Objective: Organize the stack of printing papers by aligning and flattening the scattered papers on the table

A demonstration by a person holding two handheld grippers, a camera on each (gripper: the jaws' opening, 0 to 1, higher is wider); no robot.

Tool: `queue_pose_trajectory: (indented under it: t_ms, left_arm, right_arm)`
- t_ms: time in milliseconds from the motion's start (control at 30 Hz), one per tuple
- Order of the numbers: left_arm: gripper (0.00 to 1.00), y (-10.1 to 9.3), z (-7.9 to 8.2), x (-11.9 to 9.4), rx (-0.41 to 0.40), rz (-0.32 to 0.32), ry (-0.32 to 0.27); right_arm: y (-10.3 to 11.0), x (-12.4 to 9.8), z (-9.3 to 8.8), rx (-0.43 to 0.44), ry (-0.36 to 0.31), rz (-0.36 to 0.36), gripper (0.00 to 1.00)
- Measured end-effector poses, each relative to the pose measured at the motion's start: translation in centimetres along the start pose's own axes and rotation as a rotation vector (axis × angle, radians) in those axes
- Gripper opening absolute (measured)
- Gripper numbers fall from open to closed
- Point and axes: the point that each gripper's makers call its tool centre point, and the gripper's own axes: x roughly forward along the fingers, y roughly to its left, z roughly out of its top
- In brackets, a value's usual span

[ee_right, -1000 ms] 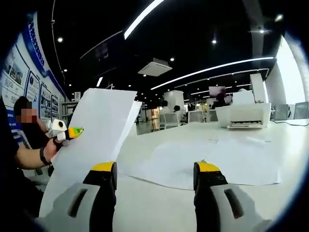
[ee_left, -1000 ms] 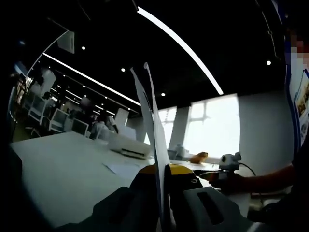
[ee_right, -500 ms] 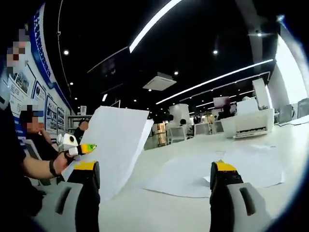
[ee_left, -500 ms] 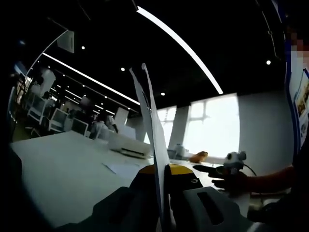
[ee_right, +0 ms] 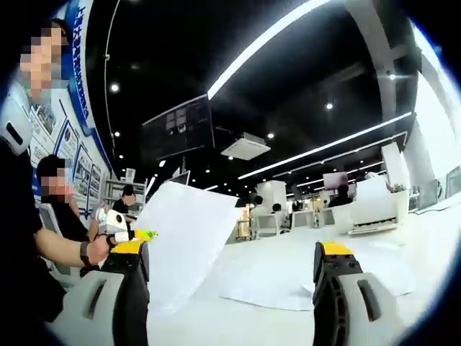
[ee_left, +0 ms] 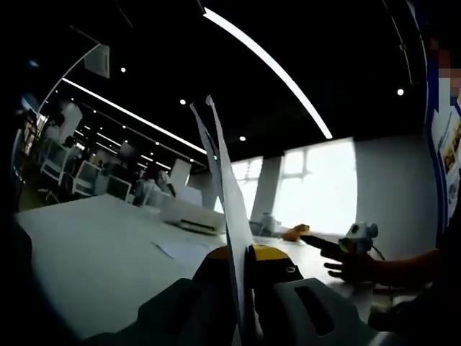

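Observation:
My left gripper [ee_left: 241, 254] is shut on a few white sheets of paper [ee_left: 222, 187] that stand upright, edge-on between its yellow-tipped jaws. In the right gripper view the same held sheets [ee_right: 184, 241] lean at the left, with the left gripper [ee_right: 124, 231] in a person's hand. My right gripper [ee_right: 232, 252] is open wide with nothing between its jaws, above several loose sheets [ee_right: 288, 272] spread flat on the white table [ee_right: 216, 324]. From the left gripper view the right gripper [ee_left: 344, 244] hovers at the right, held by a hand.
A white printer [ee_left: 189, 215] stands at the table's far side, also the printer [ee_right: 371, 210] at the right. A single sheet [ee_left: 180, 250] lies near it, and an orange object [ee_left: 295, 233] sits farther back. Seated people and chairs are in the background.
The right gripper's jaws have spread wider and its view has tilted upward. Seen from the left gripper, the right gripper has risen and drifted right. The held sheets stay clamped.

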Motion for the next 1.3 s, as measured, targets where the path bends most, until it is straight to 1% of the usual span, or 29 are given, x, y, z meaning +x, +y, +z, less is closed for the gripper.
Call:
queue_pose_trajectory:
  t_ms: [100, 200, 300, 400, 600, 700, 833, 1033, 1233, 1300]
  left_arm:
    - [0.07, 0.0, 0.0, 0.0, -0.001, 0.000, 0.000]
    - [0.07, 0.0, -0.1, 0.0, 0.001, 0.000, 0.001]
    - [0.07, 0.0, -0.1, 0.1, 0.002, 0.002, 0.004]
    - [0.07, -0.1, -0.1, 0.0, 0.005, 0.001, -0.001]
    - [0.07, 0.0, -0.1, 0.0, 0.001, -0.001, -0.001]
    - [0.07, 0.0, -0.1, 0.0, 0.002, -0.002, -0.001]
    - [0.07, 0.0, 0.0, 0.0, 0.001, -0.002, -0.005]
    - [0.07, 0.0, 0.0, 0.0, 0.002, -0.002, -0.003]
    - [0.07, 0.0, -0.1, 0.1, 0.002, -0.004, -0.002]
    - [0.07, 0.0, 0.0, 0.1, 0.002, -0.004, -0.002]
  right_arm:
    - [-0.6, -0.1, -0.8, -0.025, 0.065, -0.040, 0.87]
    - [-1.0, -0.2, -0.6, -0.018, 0.068, -0.059, 0.86]
    - [-1.9, -0.4, -0.2, 0.018, 0.057, -0.084, 0.86]
    - [-2.4, -0.6, -0.2, 0.038, 0.067, -0.097, 0.85]
    - [-3.3, -0.5, -0.3, 0.024, 0.081, -0.114, 0.84]
    - [-3.6, -0.1, -0.5, 0.023, 0.091, -0.118, 0.84]
    - [-4.2, 0.4, -1.1, 0.013, 0.125, -0.124, 0.83]
    - [-4.9, 1.4, -0.8, 0.001, 0.141, -0.132, 0.81]
    - [-5.7, 2.6, -1.1, -0.022, 0.185, -0.138, 0.80]
    - [-5.9, 3.0, -1.2, -0.023, 0.190, -0.139, 0.79]
